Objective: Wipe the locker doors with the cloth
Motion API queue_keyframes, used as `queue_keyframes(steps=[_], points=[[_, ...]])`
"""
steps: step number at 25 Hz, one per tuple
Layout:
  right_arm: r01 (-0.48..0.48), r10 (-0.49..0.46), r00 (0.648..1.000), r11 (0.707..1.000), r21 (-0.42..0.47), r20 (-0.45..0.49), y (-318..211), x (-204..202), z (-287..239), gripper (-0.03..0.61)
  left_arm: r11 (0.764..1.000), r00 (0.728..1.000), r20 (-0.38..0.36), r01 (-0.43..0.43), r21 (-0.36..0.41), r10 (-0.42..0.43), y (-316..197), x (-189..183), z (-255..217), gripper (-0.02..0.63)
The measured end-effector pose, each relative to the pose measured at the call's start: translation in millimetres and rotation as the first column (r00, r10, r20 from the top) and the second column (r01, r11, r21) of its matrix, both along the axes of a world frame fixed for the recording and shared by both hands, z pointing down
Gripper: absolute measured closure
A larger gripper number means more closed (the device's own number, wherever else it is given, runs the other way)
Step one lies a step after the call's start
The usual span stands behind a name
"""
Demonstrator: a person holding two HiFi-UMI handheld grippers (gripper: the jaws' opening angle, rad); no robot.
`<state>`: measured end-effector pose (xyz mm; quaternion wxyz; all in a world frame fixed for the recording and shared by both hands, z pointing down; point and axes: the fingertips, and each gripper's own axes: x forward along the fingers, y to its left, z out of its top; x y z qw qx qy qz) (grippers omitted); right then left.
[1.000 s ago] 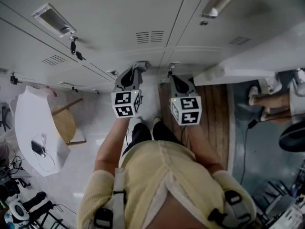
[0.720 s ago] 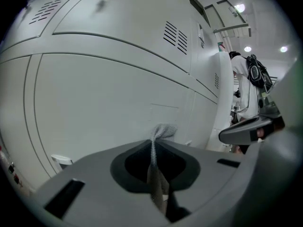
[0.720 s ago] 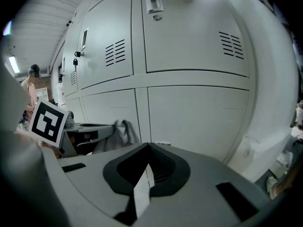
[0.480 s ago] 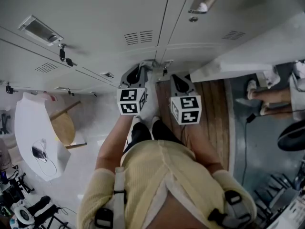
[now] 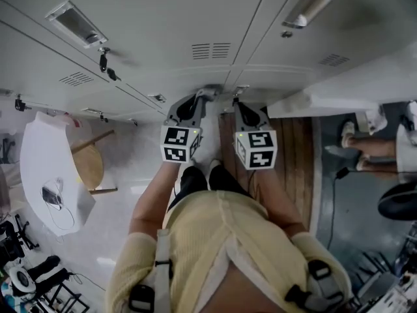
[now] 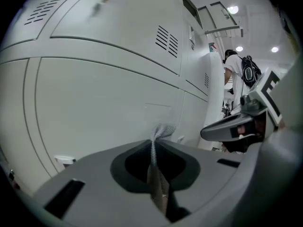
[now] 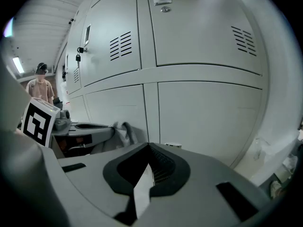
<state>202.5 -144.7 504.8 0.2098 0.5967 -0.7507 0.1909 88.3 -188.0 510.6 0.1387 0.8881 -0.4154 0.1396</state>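
Observation:
Grey locker doors fill the top of the head view. My left gripper points at the lower door and is shut on a pale woven cloth, whose bunched tip pokes out past the jaws close to the door. The rest of the cloth hangs between the two grippers. My right gripper is beside it, shut with nothing between its jaws. In the right gripper view the gripper faces the lower doors, with the cloth and left gripper at the left.
Keys hang from locks on the left doors. A white table and a wooden stool stand at the left. A white panel juts out at the right, above a wooden floor strip. Another person's feet are at the far right.
The left gripper with the cloth has shifted slightly right along the lower door. The right gripper has barely moved.

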Motion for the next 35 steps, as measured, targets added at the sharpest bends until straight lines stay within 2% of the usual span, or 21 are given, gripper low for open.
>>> queue_keyframes(steps=[10, 20, 26, 35], points=[[0.098, -0.098, 0.995, 0.995, -0.015, 0.000, -10, -42, 13, 0.575, 0.987, 0.988, 0.039, 0.154, -0.039, -0.152, 17, -82, 18, 0.597], [0.156, -0.156, 0.988, 0.987, -0.038, -0.004, -13, -70, 25, 0.575, 0.943, 0.944, 0.081, 0.325, -0.068, -0.320, 20, -155, 41, 0.597], [0.157, -0.158, 0.987, 0.986, -0.057, -0.009, -9, -73, 29, 0.575, 0.938, 0.937, 0.111, 0.340, -0.075, -0.331, 4, -164, 53, 0.597], [0.102, -0.104, 0.994, 0.992, -0.069, -0.019, -8, -51, 34, 0.574, 0.953, 0.952, 0.122, 0.291, -0.079, -0.281, -11, -146, 60, 0.597]])
